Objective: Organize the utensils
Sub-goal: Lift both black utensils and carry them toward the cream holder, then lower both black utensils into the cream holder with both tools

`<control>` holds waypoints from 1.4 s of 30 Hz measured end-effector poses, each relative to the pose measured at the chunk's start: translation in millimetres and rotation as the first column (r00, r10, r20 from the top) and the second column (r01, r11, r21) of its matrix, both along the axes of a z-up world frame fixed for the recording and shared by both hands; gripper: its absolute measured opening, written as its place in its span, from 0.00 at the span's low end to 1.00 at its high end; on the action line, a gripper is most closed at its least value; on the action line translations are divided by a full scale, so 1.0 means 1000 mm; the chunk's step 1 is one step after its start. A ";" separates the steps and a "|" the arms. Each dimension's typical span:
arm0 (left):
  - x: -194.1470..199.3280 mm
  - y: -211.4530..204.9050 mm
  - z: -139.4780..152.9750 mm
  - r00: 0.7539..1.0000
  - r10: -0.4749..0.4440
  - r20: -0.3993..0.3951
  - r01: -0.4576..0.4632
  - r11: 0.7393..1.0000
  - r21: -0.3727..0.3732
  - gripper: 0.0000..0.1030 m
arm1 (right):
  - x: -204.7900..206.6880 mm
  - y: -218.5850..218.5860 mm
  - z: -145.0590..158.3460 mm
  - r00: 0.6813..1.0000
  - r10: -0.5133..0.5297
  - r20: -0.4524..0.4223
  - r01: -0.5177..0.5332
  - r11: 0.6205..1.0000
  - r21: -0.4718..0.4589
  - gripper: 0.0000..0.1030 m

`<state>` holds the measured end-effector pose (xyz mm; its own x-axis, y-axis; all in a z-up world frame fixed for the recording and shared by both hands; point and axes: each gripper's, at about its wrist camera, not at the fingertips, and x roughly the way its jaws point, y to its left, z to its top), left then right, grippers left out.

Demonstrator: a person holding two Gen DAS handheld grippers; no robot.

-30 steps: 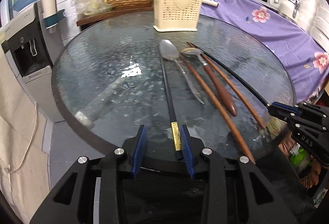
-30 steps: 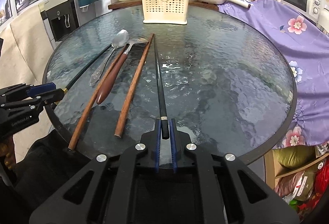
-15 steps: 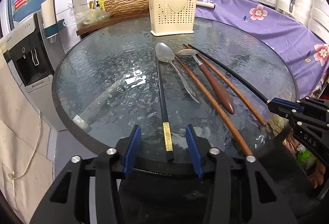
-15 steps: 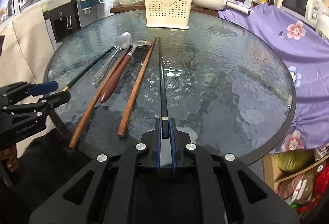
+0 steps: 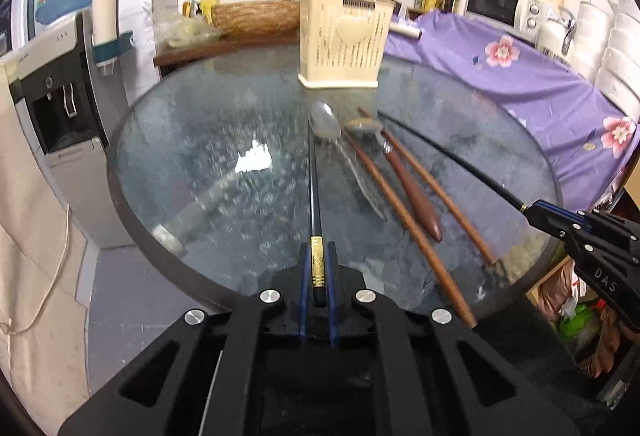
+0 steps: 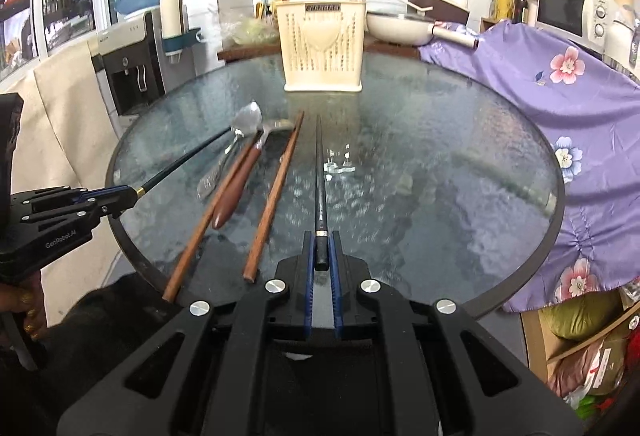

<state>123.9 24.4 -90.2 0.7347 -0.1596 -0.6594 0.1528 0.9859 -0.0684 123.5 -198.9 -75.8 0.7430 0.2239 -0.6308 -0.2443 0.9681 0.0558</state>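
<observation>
My left gripper (image 5: 317,248) is closing, its blue pads pressing the gold-banded end of a black chopstick (image 5: 314,188) that runs out over the round glass table (image 5: 200,156). My right gripper (image 6: 321,240) is shut on the end of a second black chopstick (image 6: 320,172). Between them on the glass lie two brown wooden chopsticks (image 5: 408,224), a wooden-handled spoon (image 5: 412,192) and a metal spoon (image 5: 326,120). A cream utensil holder (image 5: 344,44) stands at the table's far side with a few utensils in it. Each gripper appears in the other's view: right gripper (image 5: 536,210), left gripper (image 6: 128,194).
A purple flowered cloth (image 5: 520,84) covers the counter on the right, with a microwave (image 5: 500,4) behind it. A water dispenser (image 5: 52,88) stands to the left of the table. A white pan (image 6: 400,26) sits behind the holder.
My left gripper's jaws, wide apart around the chopstick's end before, have closed on its gold band. The right gripper keeps its grip and has risen slightly.
</observation>
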 end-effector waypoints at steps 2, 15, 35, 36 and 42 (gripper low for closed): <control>-0.002 0.002 0.008 1.000 0.004 0.025 -0.003 1.000 -0.009 0.07 | 0.000 -0.001 0.006 1.000 -0.001 0.019 0.001 1.000 0.005 0.08; -0.003 0.004 0.051 0.987 0.027 0.157 -0.021 0.999 -0.038 0.07 | 0.003 -0.005 0.057 0.986 -0.011 0.166 0.005 0.999 0.034 0.08; 0.032 0.018 0.122 0.960 0.015 0.278 0.021 0.992 -0.124 0.07 | 0.039 -0.008 0.125 0.958 0.017 0.288 -0.041 0.996 0.076 0.08; 0.035 0.018 0.125 0.960 0.012 0.281 0.024 0.992 -0.124 0.07 | 0.043 -0.009 0.129 0.958 0.020 0.286 -0.045 0.996 0.082 0.08; 0.048 0.018 0.136 0.956 0.000 0.292 0.035 0.993 -0.116 0.07 | 0.067 -0.007 0.148 0.962 0.052 0.269 -0.077 0.994 0.083 0.08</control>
<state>172.0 42.0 45.9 0.8882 -0.2384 -0.3929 0.2010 0.9703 -0.1343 191.0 -206.0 72.6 0.8634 0.3243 -0.3866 -0.3241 0.9436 0.0678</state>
